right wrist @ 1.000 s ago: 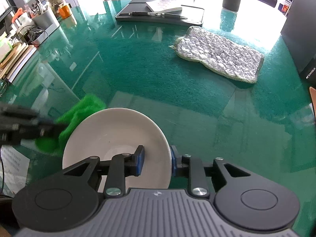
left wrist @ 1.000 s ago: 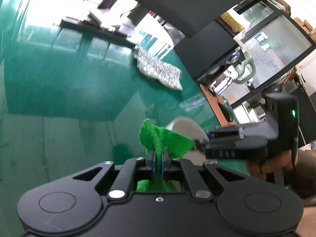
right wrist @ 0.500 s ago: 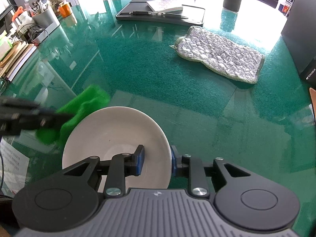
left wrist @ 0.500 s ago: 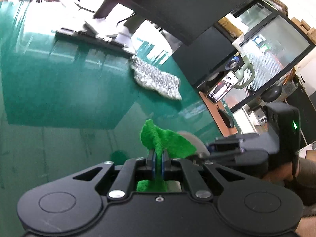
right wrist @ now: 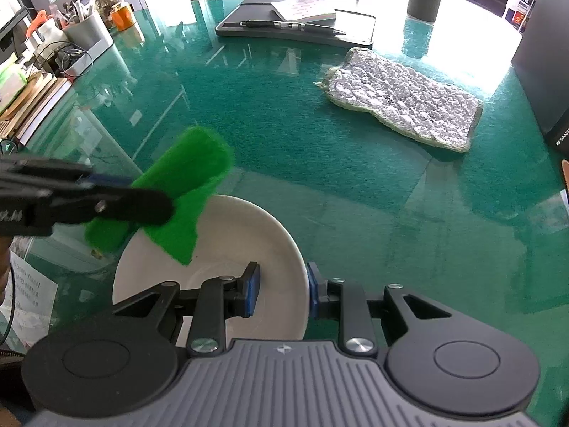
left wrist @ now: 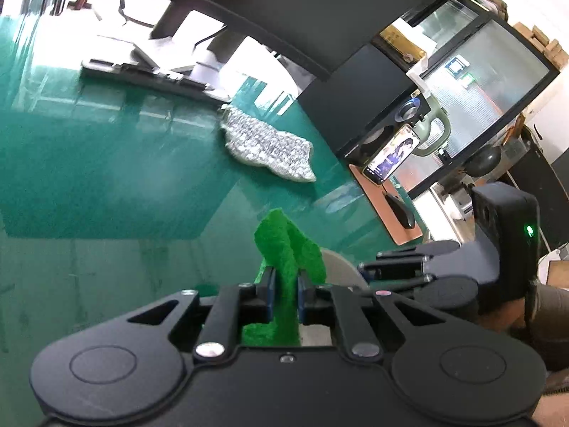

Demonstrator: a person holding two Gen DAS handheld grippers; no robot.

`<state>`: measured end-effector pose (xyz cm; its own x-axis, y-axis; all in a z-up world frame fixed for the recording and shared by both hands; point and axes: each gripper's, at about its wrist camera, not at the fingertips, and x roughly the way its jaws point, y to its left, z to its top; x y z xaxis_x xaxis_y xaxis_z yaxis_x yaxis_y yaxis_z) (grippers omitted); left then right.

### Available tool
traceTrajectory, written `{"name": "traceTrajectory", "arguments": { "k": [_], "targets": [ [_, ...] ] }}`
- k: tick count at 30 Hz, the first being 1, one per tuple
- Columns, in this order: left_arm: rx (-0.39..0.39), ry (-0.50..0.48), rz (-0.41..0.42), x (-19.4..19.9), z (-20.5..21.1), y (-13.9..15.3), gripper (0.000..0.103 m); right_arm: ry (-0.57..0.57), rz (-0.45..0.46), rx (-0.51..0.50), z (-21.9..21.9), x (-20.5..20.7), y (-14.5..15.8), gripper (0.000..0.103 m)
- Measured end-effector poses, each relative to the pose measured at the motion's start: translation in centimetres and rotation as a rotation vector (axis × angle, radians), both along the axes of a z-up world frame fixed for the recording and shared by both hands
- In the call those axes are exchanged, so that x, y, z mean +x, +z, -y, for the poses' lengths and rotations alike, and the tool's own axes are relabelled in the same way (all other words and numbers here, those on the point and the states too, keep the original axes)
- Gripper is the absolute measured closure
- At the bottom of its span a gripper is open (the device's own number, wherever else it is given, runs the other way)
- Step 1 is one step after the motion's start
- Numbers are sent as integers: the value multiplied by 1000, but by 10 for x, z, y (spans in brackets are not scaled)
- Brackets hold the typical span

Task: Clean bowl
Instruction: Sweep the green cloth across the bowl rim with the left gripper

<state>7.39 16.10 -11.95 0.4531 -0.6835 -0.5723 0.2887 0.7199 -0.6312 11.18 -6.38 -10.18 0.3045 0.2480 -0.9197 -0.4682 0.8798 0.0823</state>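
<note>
Left gripper (left wrist: 284, 291) clamping tight on a folded green cloth (right wrist: 185, 192), jaws closed on the fabric with only the cloth's thickness between the blue pads (left wrist: 270, 293). Cloth standing up from between the fingers in the left wrist view, one loose corner hanging down over the far left rim of the white bowl (right wrist: 227, 235) in the right wrist view; whether that corner is touching the bowl's inner surface cannot be told.

Right gripper (right wrist: 282, 290) pinching the near right rim of the bowl, one blue pad (right wrist: 252, 291) sitting inside the bowl and the other outside the wall, jaws partly open only as far as the rim's thickness. Seen from the left wrist camera, reaching in from the right of the bowl, with a person's hand (left wrist: 547, 306) gripping its body.

Bowl resting on the green glass-topped desk (right wrist: 355, 185), just in front of the right gripper. Silver quilted cloth (right wrist: 405, 96) lying flat well beyond the bowl, to its far right. Black tray with a pen (right wrist: 295, 26) lying further beyond the bowl. Grey desk organiser (right wrist: 89, 39) standing far left of the bowl.
</note>
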Motion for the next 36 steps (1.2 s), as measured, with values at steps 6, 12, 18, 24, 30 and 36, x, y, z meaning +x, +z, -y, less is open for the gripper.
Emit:
{"name": "traceTrajectory", "arguments": {
  "k": [6,12,18,24,30,36],
  "targets": [
    [-23,17,-24,-19,-8,-1,91,5,-1,-4,-1,0,1,76],
    [-9,15,-13,-13,-6,-1,91,9,3,-8,-2,-1,2,76],
    [4,3,7,11,4,-3,91,5,4,-5,-2,-2,1,76],
    [27,-21,24,15,10,0,89,1,3,3,-1,-2,1,76],
    [20,-12,-9,-7,0,-3,87,-25,6,15,2,-3,4,75],
    [-3,2,-47,-27,-1,-6,81,-71,11,28,6,-6,8,66]
  ]
}}
